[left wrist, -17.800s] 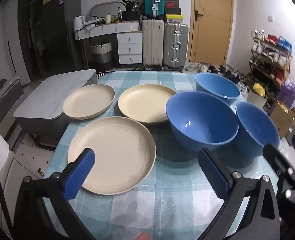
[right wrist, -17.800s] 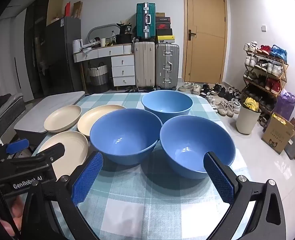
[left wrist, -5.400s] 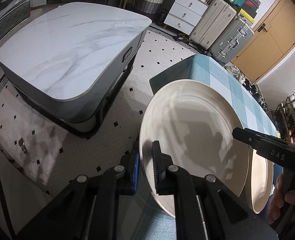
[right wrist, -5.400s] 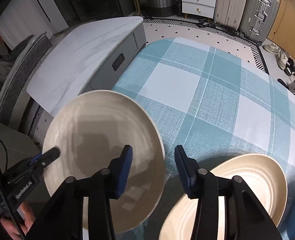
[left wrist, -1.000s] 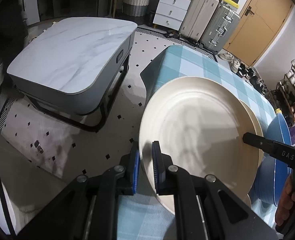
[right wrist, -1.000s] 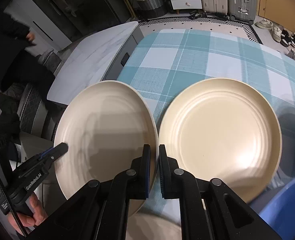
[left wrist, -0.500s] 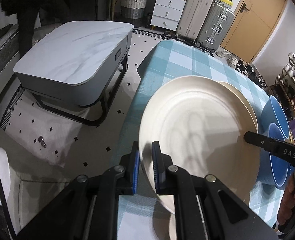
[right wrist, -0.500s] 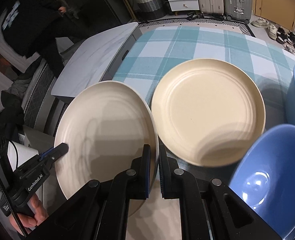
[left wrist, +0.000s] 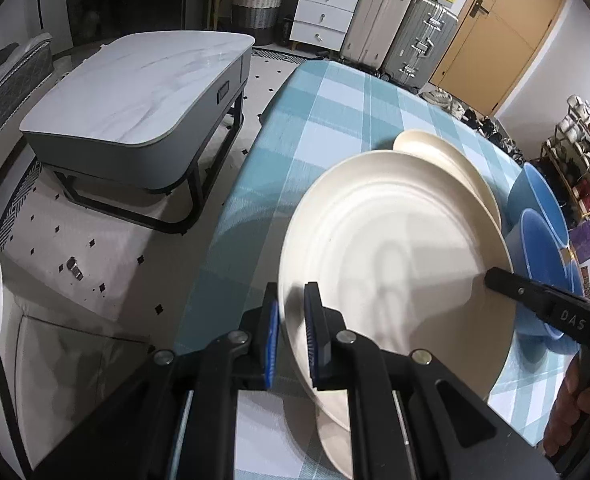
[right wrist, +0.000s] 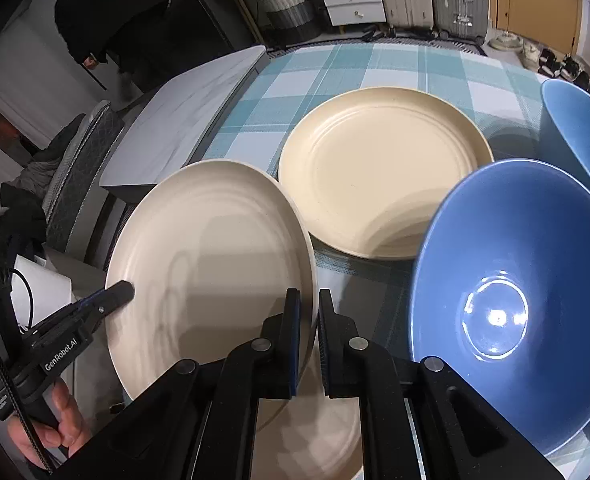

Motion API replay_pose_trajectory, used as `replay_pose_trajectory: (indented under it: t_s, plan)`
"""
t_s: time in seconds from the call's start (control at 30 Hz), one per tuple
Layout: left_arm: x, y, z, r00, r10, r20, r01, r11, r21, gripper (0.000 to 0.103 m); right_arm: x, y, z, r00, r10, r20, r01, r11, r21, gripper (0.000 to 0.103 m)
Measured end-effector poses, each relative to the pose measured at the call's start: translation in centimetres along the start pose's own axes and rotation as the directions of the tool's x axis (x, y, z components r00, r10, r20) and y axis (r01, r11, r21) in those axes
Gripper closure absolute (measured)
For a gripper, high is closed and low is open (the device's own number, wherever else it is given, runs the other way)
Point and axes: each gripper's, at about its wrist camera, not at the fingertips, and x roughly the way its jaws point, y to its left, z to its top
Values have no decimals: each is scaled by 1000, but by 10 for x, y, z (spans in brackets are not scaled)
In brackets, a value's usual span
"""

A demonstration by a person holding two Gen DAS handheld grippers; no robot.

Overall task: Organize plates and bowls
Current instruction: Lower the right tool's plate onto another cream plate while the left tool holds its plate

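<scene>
A large cream plate [left wrist: 395,264] hangs tilted above the checked table [left wrist: 335,120], held from both sides. My left gripper [left wrist: 291,320] is shut on its left rim. My right gripper [right wrist: 309,320] is shut on the opposite rim of the same plate [right wrist: 211,264]. Under the held plate, part of another cream plate [right wrist: 315,432] shows on the table. A third cream plate [right wrist: 383,168] lies further back. To the right, close to my right gripper, stands a blue bowl [right wrist: 507,292], and a second blue bowl [right wrist: 579,128] sits behind it.
The table's left edge drops to the floor beside a low marble-top table [left wrist: 135,84]. A person in dark clothing [right wrist: 127,12] stands at the back left. Suitcases [left wrist: 399,44] and a door are far behind, and a shoe rack [left wrist: 583,168] is at the right.
Both grippers have carried the plate along the table towards the bowls. The blue bowls now loom larger, and the lower plate has come into view beneath the held one.
</scene>
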Motion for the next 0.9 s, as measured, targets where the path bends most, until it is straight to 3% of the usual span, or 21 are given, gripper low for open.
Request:
replay_pose_trajectory:
  t_s: [0.7,0.9]
  plan:
    - [2,-3,-33,1000,-1,-7,1,1000,26,94,-5,-10,-44,999,23,24,-24,999,47,96]
    - [3,1,-43,999,-43,-16,43,999,6,94,-3,-14,-65,1000,19,22,-20,998,57,96]
